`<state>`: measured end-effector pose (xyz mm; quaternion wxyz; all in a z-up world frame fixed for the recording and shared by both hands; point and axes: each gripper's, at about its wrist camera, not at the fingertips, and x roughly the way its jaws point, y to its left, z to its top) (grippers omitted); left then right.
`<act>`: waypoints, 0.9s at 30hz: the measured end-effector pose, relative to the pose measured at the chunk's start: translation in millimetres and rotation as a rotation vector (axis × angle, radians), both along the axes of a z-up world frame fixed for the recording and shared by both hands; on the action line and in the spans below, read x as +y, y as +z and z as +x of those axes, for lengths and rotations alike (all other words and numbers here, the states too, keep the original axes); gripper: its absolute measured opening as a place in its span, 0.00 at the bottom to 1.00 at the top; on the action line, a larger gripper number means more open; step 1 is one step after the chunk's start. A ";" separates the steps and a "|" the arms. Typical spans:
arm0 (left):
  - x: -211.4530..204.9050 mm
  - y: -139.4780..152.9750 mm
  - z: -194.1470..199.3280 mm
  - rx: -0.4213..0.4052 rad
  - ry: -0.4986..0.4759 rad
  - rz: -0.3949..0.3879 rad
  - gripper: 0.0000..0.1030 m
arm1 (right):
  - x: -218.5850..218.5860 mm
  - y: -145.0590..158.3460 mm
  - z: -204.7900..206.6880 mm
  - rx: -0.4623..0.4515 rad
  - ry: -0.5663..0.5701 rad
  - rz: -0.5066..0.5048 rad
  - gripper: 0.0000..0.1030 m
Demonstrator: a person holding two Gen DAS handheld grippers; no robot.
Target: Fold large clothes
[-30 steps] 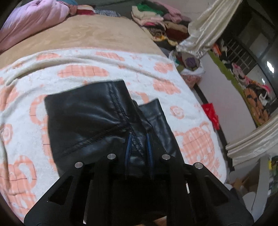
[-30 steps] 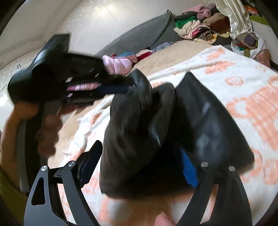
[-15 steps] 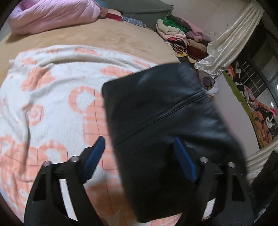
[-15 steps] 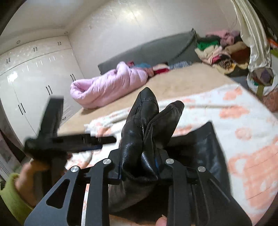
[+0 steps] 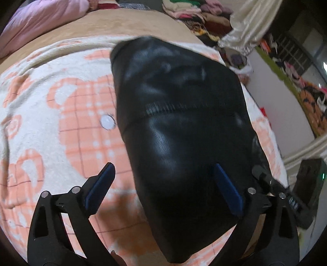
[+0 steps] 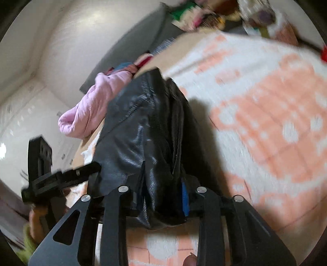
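Observation:
A black leather garment [image 5: 179, 126], folded into a thick bundle, hangs above the white and orange blanket [image 5: 61, 106] on the bed. My left gripper [image 5: 165, 184] is open and empty; the bundle hangs in front of it, covering part of the gap between its blue pads. My right gripper [image 6: 163, 196] is shut on one end of the leather garment [image 6: 147, 131] and holds it up. The right gripper also shows at the right edge of the left wrist view [image 5: 265, 180]. The left gripper shows at the left of the right wrist view [image 6: 61, 176].
A pink quilt [image 5: 40, 22] lies at the head of the bed. A pile of mixed clothes [image 5: 204, 14] sits at the far side, next to cream curtains [image 5: 245, 26]. More clothes lie on the floor at the right [image 5: 306, 90].
My left gripper let go of the leather garment and opened. My right gripper closed on it, lifted it and now carries it; both views have swung and are blurred.

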<state>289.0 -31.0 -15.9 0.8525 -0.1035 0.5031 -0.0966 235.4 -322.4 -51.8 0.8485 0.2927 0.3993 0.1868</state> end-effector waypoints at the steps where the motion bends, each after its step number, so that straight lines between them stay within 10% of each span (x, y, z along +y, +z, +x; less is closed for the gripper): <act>1: -3.6 -3.2 -0.5 0.001 -0.008 0.008 0.87 | -1.4 -3.9 1.9 0.012 -0.003 0.011 0.30; 6: -9.0 -11.4 -0.2 0.004 -0.018 0.002 0.90 | 2.6 3.3 2.1 0.010 0.012 -0.013 0.49; 9: -10.4 -11.7 -0.8 -0.001 -0.025 0.008 0.90 | 3.9 23.8 5.3 -0.035 0.021 -0.047 0.85; 24: -4.2 -12.0 -7.5 -0.017 -0.031 0.010 0.90 | 49.7 55.2 128.0 -0.009 0.061 -0.333 0.85; 27: -3.6 -11.7 -9.1 -0.021 -0.031 0.008 0.91 | 56.6 43.6 138.1 0.003 0.090 -0.317 0.61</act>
